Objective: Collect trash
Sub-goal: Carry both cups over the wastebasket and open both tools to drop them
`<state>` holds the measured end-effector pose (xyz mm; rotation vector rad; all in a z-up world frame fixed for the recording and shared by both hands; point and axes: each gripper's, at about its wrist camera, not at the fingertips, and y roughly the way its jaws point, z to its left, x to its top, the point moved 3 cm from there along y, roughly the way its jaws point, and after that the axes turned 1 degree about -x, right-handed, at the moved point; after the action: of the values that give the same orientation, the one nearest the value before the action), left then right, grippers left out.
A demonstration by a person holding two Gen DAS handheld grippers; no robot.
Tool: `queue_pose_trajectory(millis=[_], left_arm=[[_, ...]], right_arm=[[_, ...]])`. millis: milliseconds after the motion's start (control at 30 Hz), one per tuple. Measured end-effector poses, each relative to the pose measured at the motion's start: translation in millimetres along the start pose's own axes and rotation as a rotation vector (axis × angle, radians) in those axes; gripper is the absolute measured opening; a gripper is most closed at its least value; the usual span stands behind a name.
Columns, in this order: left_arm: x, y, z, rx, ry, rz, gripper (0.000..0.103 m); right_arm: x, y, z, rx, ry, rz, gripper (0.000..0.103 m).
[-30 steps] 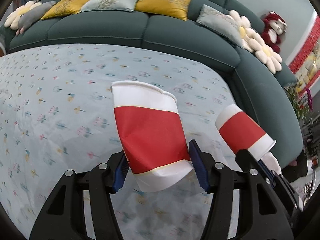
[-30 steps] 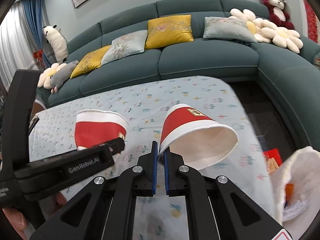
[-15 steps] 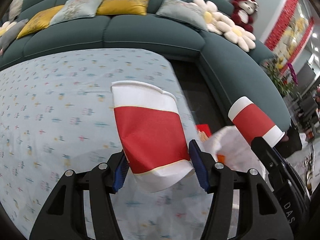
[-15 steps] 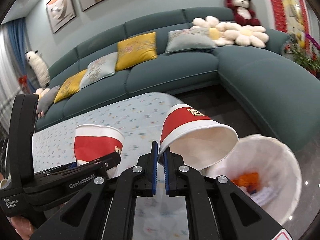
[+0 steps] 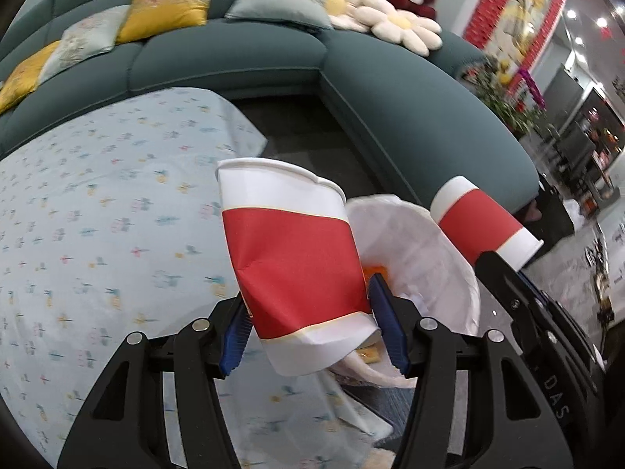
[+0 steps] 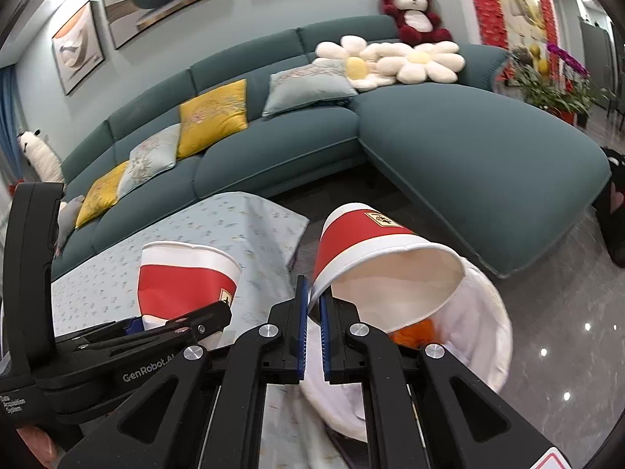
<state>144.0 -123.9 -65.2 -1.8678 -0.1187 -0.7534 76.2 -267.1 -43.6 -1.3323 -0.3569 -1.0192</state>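
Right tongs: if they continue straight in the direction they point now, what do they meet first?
Probably the white trash bag. The right tongs pinch the tilted cup by its rim, and the bag's open mouth lies just beyond and below it. Depth is unclear, so they might pass over its rim.

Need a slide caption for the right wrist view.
Right tool pinches a red-and-white paper cup by its rim over the white-lined trash bin.

Home living rm: big teal sectional sofa w/ yellow cushions, daisy pillows, red teddy, framed art on wall, table w/ floral cloth.
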Motion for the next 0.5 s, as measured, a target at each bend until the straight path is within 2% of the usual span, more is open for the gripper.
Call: queue_pose_trajectory(millis=[367,500], left_arm=[[-8,19,-41,-0.027,0.086,0.024,0.055],[-10,25,-46,-0.021,0.078,0.029,0.067]], right_arm=[[-7,-1,-38,-0.034,0.043,0.005,0.006],[-9,-2,-43,-0.047,0.046,0.004,0.010]])
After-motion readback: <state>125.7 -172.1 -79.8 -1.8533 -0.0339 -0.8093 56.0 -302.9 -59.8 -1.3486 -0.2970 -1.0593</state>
